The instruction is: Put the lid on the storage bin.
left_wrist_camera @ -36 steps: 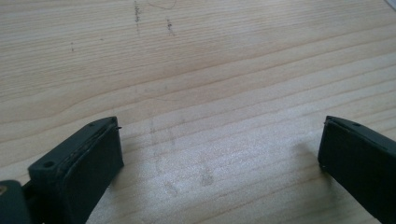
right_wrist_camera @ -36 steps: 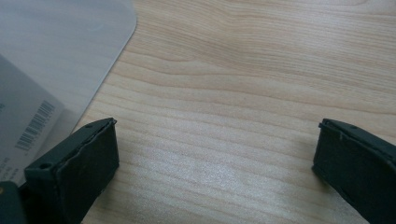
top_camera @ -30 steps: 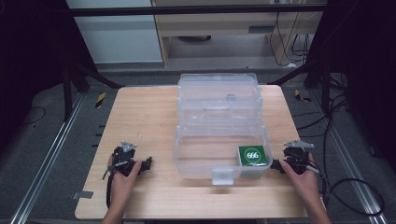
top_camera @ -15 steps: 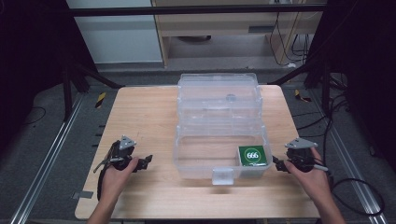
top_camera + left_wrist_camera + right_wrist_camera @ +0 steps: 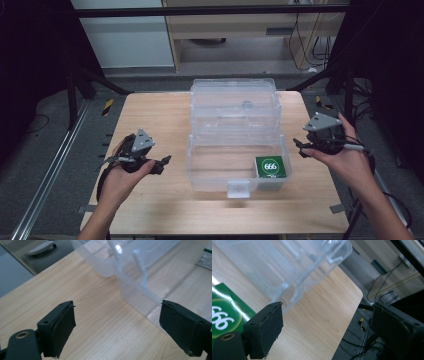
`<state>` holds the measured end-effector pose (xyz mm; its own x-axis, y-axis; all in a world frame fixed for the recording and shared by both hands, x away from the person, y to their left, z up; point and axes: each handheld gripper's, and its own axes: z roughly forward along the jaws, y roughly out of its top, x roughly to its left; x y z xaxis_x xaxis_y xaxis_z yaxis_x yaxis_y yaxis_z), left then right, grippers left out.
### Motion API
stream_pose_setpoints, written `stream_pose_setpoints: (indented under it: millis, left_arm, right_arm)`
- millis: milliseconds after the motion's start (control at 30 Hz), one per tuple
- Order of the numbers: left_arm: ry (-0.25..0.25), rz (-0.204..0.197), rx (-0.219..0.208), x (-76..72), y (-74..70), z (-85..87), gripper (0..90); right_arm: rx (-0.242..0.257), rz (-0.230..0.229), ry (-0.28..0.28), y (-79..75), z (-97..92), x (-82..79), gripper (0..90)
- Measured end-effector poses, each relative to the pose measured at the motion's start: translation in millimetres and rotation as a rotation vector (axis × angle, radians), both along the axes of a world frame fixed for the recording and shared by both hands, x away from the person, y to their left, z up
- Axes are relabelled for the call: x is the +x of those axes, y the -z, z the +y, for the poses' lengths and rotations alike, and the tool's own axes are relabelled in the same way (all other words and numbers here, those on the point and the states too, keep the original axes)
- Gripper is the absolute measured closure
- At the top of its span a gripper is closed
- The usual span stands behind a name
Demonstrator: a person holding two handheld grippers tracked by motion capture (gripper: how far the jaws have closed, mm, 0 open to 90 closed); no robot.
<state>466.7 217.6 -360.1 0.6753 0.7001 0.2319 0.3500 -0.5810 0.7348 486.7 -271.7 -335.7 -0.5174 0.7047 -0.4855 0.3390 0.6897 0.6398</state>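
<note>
Jaws of both grippers stood open, nothing between them; left gripper jaws had just closed a little, right gripper jaws widened again. Clear plastic box sat mid-frame on the table, lid open, green carton in its lower right corner.
</note>
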Motion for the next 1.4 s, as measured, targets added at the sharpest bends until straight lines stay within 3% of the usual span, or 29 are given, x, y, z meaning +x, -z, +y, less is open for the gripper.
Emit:
stream_pose_setpoints:
  millis: [133, 200, 267, 367, 400, 433, 467, 533, 600, 733, 833, 867, 900, 1000, 1200, 1400]
  left_arm:
    - [0.071, 0.025, 0.024, -1.0, -10.3, -19.4, 11.5]
    - [0.117, 0.039, 0.015, -0.7, -14.5, -32.0, 10.4]
    - [0.159, 0.047, 0.036, -0.8, -17.5, -42.5, 8.9]
    - [0.212, 0.041, 0.097, -1.3, -19.8, -61.3, 8.9]
    - [0.23, 0.054, 0.087, -0.9, -20.2, -66.9, 7.9]
    - [0.255, 0.07, 0.081, -0.1, -20.8, -72.0, 7.9]
    - [0.274, 0.078, 0.085, 0.4, -21.1, -77.4, 8.6]
    - [0.295, 0.073, 0.117, 1.5, -21.1, -86.7, 8.5]
    - [0.317, 0.081, 0.121, 3.3, -20.4, -93.7, 8.5]
    - [0.383, 0.123, 0.144, 3.6, -17.2, -104.7, 8.2]
    - [0.41, 0.128, 0.184, 2.8, -13.2, -109.3, 7.9]
    - [0.434, 0.154, 0.2, 2.6, -8.0, -112.2, 7.2]
    - [0.434, 0.154, 0.2, 2.6, -8.0, -112.2, 5.9]
    - [0.436, 0.162, 0.275, -1.0, 2.3, -118.0, 6.7]
    - [0.452, 0.166, 0.252, -6.7, 2.3, -122.8, 7.5]
    - [0.5, 0.207, 0.323, -7.7, 10.9, -124.2, 7.2]
  right_arm:
    - [-0.049, 0.039, -0.055, -14.5, 13.3, 16.3, 10.6]
    - [-0.085, 0.065, -0.097, -21.5, 21.4, 22.5, 13.9]
    - [-0.15, 0.072, -0.151, -33.0, 32.9, 30.1, 20.6]
    - [-0.177, 0.086, -0.195, -40.4, 40.8, 36.3, 25.7]
    - [-0.201, 0.095, -0.229, -45.1, 46.2, 41.9, 32.4]
    - [-0.201, 0.095, -0.229, -45.1, 46.2, 41.9, 32.4]
    - [-0.211, 0.113, -0.263, -47.9, 52.4, 48.4, 37.3]
    - [-0.224, 0.126, -0.278, -48.1, 55.5, 51.5, 39.3]
    - [-0.252, 0.151, -0.296, -46.5, 61.8, 58.1, 43.6]
    - [-0.285, 0.185, -0.333, -45.2, 72.3, 73.2, 51.3]
    - [-0.266, 0.191, -0.359, -49.1, 77.2, 82.8, 52.3]
    - [-0.276, 0.204, -0.384, -49.7, 80.8, 88.6, 52.3]
    - [-0.276, 0.204, -0.384, -49.7, 80.8, 88.6, 52.3]
    - [-0.313, 0.246, -0.404, -46.1, 88.6, 99.2, 54.7]
    - [-0.365, 0.274, -0.436, -40.7, 102.1, 104.2, 58.4]
    - [-0.414, 0.296, -0.454, -34.0, 116.1, 110.3, 62.8]
